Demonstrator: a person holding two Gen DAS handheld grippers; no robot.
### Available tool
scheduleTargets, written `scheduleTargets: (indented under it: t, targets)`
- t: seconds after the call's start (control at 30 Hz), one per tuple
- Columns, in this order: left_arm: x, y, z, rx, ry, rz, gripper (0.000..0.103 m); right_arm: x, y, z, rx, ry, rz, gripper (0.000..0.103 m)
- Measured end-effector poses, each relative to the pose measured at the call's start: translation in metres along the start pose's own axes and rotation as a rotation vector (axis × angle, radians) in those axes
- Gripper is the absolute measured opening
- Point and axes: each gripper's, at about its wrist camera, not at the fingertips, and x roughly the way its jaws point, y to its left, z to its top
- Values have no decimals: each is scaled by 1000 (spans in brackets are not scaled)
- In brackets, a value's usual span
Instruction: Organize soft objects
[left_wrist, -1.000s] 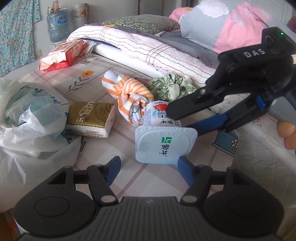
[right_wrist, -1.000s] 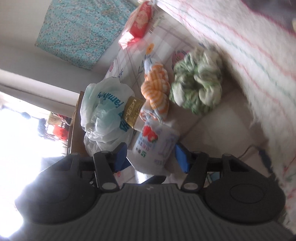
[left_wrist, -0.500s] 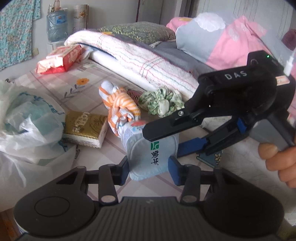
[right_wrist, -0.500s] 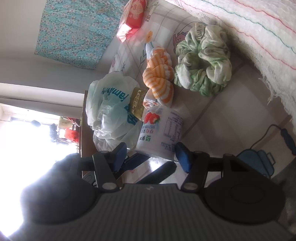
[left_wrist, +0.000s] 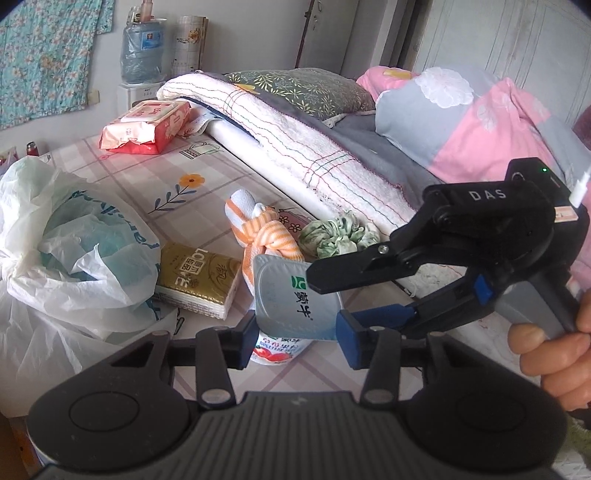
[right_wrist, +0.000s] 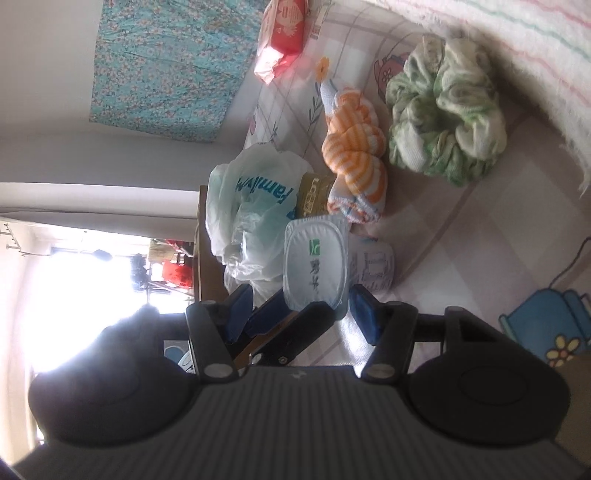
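Note:
A yoghurt cup (left_wrist: 295, 299) with a pale blue foil lid stands nearly upright on the checked sheet, between the blue pads of my left gripper (left_wrist: 297, 332), which is shut on it. My right gripper (right_wrist: 301, 306) is open around the same cup (right_wrist: 316, 262); it shows from the side in the left wrist view (left_wrist: 332, 291). Behind the cup lie an orange-striped knotted sock (left_wrist: 266, 229) and a green patterned scrunchie (left_wrist: 336, 236). Both also show in the right wrist view, the sock (right_wrist: 354, 170) next to the scrunchie (right_wrist: 443, 114).
A gold tissue pack (left_wrist: 197, 277) lies left of the cup beside a crumpled white plastic bag (left_wrist: 70, 254). A red wet-wipes pack (left_wrist: 147, 125) lies at the back. A folded white blanket (left_wrist: 295, 147) and pink-grey pillows (left_wrist: 461, 118) run along the right.
The cup has gone from lying with its lid facing me to standing nearly upright between my left pads. The left gripper closed on it. The right gripper stayed open around it.

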Motion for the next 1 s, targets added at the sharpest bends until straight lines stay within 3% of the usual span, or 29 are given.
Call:
scheduleTargets:
  t: [0.13,0.27,0.43,0.53,0.7,1.0]
  targets:
    - [3,1,3,-18,-10,2,49,-9,-1,3,-18,-49,-15,52]
    - [7,4,5,-39,-11,10,53,-12,-2,6,-44,-80,-33,40]
    - [9,4,2,-21,37,14,72,-9,-5,8,-44,-81,-34,34]
    - [10,-3,0,27,45,26,75,-6,-7,8,-39,-69,-29,34]
    - [20,-16,-1,118,46,110,69,-2,-6,9,-43,-59,-21,34]
    - [16,-8,1,52,14,102,64,2,7,6,-73,-44,-11,31]
